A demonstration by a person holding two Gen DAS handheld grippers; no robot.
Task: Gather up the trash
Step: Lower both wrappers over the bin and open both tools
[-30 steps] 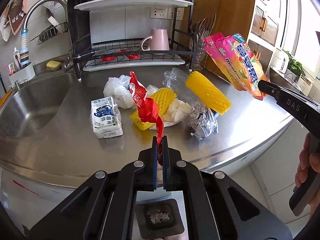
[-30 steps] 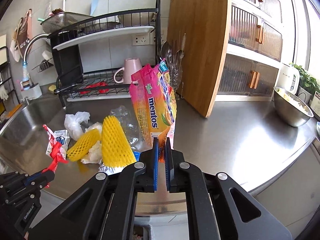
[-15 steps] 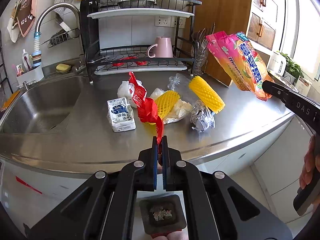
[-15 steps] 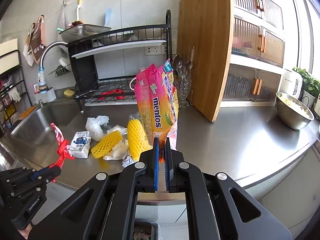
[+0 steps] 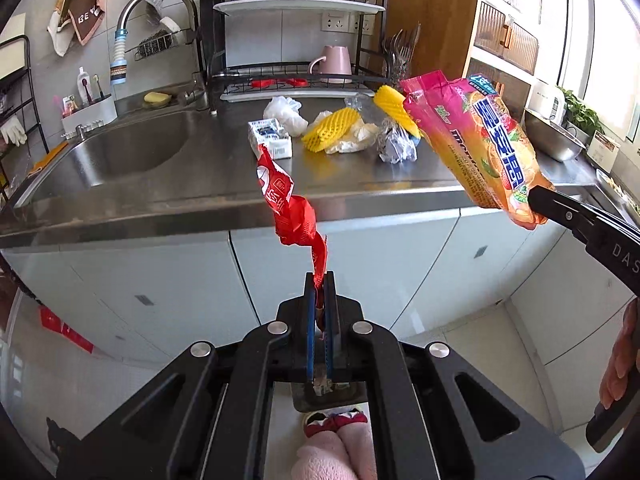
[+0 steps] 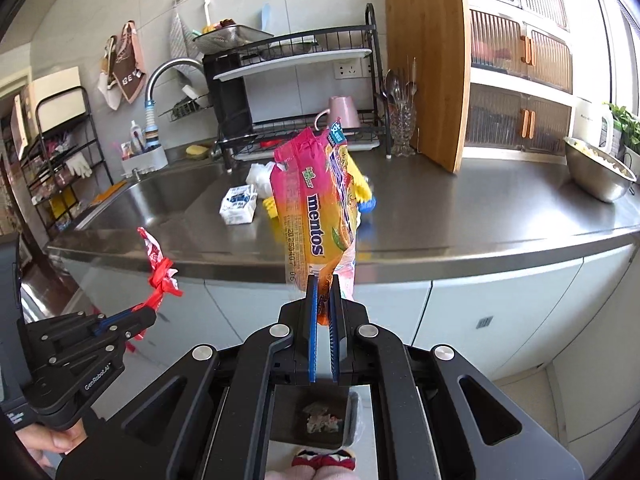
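My left gripper (image 5: 319,280) is shut on the tail of a crumpled red wrapper (image 5: 289,208), held in the air in front of the counter edge. My right gripper (image 6: 323,280) is shut on the bottom of a pink and orange Mentos bag (image 6: 316,204), which stands upright above its fingers. In the left wrist view that bag (image 5: 476,148) hangs at the right, with the right gripper (image 5: 538,196) clamped on it. The red wrapper (image 6: 158,264) and left gripper (image 6: 146,312) show at lower left of the right wrist view. A dark bin (image 6: 316,416) with scraps sits on the floor below.
On the steel counter (image 5: 200,196) lie a small milk carton (image 5: 270,142), yellow foam nets (image 5: 328,132), a white plastic bag (image 5: 284,114) and crumpled foil (image 5: 396,146). A sink (image 5: 116,152), dish rack (image 5: 296,36), wooden board (image 6: 428,60) and steel bowl (image 6: 600,172) stand around. Slippered feet (image 5: 332,452) below.
Both grippers have pulled back from the counter, each keeping its wrapper. The counter edge and white cabinet fronts have come into view, and the trash pile looks farther away.
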